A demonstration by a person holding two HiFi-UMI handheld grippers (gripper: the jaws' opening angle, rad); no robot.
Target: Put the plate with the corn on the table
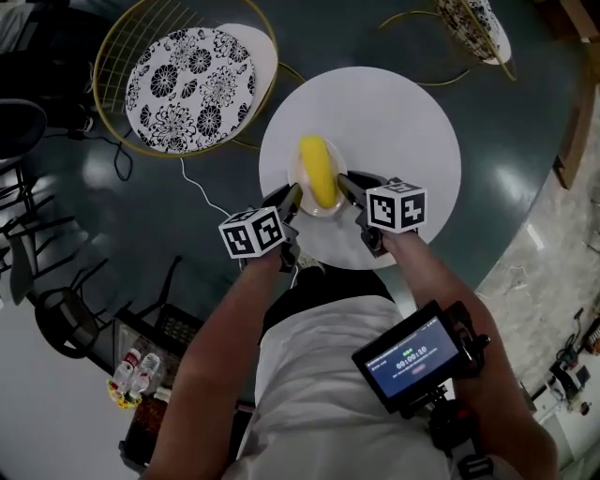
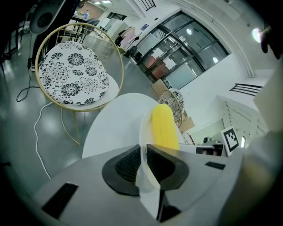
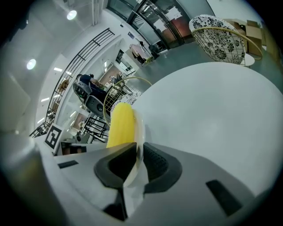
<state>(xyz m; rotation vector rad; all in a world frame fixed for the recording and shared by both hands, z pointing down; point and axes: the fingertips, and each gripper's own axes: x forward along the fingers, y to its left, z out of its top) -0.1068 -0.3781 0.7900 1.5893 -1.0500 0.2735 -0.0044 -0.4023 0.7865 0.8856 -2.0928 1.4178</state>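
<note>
Left tongs [image 1: 293,194], right tongs [image 1: 343,182] — pinching thin plate [image 1: 324,212]; corn [image 1: 319,169]

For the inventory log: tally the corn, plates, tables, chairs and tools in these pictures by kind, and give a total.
corn: 1
plate: 1
table: 1
chairs: 2, near chair, far chair
tools: 2, left tool, right tool, both clamped on the plate rim
Total: 7
</note>
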